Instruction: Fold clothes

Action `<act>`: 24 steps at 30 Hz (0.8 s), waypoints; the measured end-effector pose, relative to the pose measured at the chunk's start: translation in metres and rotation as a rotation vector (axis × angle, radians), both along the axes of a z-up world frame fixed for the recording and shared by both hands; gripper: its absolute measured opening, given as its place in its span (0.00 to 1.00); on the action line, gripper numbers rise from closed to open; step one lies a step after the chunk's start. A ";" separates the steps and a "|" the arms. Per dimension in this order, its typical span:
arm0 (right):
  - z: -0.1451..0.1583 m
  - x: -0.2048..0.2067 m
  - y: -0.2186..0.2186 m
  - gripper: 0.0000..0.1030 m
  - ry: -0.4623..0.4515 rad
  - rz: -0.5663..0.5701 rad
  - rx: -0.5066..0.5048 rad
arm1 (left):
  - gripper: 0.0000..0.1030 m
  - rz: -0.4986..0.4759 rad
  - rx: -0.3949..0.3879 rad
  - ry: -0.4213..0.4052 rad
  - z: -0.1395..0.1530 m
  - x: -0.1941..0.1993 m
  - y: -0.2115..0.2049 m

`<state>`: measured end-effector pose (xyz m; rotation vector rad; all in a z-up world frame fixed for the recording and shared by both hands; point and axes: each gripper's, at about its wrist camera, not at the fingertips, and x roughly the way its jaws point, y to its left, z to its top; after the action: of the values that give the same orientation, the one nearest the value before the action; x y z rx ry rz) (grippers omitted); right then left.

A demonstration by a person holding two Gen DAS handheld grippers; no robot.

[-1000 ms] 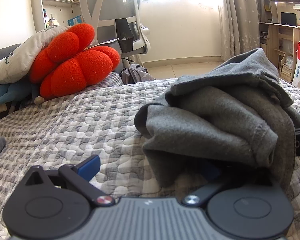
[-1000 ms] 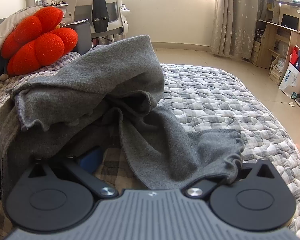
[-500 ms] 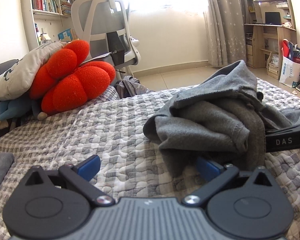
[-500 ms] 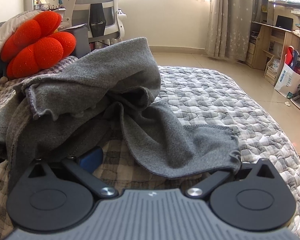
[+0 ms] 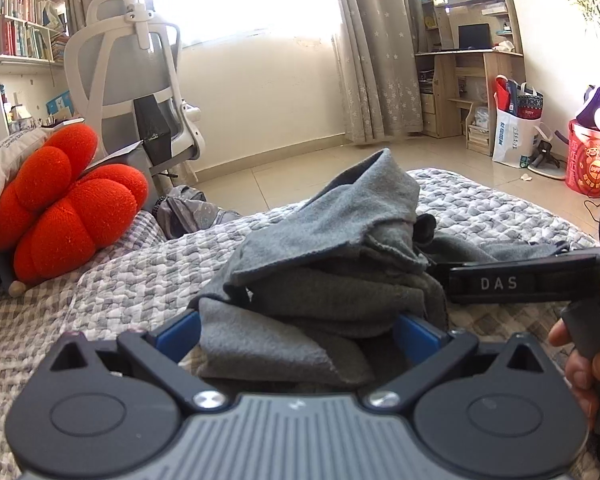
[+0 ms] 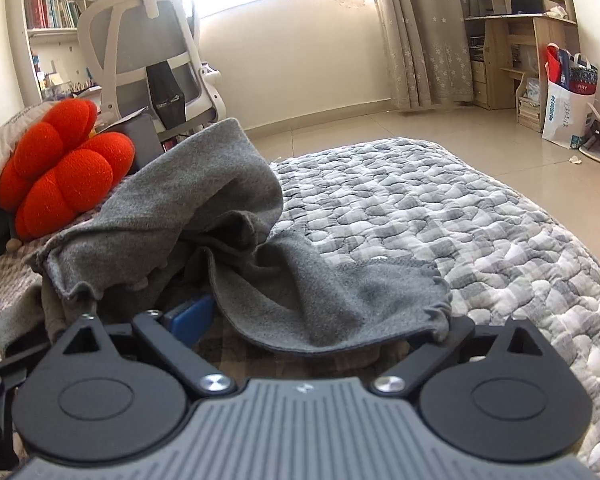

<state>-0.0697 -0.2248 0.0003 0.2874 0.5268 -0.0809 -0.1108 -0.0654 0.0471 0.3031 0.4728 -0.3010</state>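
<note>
A crumpled grey garment (image 5: 332, 256) lies in a heap on the checked quilt (image 5: 100, 292). My left gripper (image 5: 300, 332) is open, its blue fingers on either side of the near edge of the heap. My right gripper (image 6: 312, 320) is open too, with a grey flap of the garment (image 6: 228, 216) draped between its fingers; the right finger is hidden under the cloth. The right gripper's black body (image 5: 520, 280) shows at the right of the left wrist view, held by a hand.
A red flower cushion (image 5: 64, 208) and a white pillow (image 5: 4, 160) lie at the bed's far left. A white office chair (image 5: 140, 80) stands behind. A desk (image 5: 472, 80) and shopping bags (image 5: 516, 128) stand on the tiled floor to the right. The quilt (image 6: 440, 220) stretches right of the heap.
My left gripper has swung right and moved up to the heap, so its fingers now straddle the garment's near edge. My right gripper has barely moved.
</note>
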 end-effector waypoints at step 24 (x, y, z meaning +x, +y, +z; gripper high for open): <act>-0.001 0.000 0.009 0.57 -0.003 0.025 -0.074 | 0.17 -0.239 0.194 -0.059 0.020 0.047 -0.010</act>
<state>-0.0698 -0.2160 -0.0010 0.2086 0.5233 -0.0752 -0.0638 -0.0752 0.0673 0.5579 0.4086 -0.4789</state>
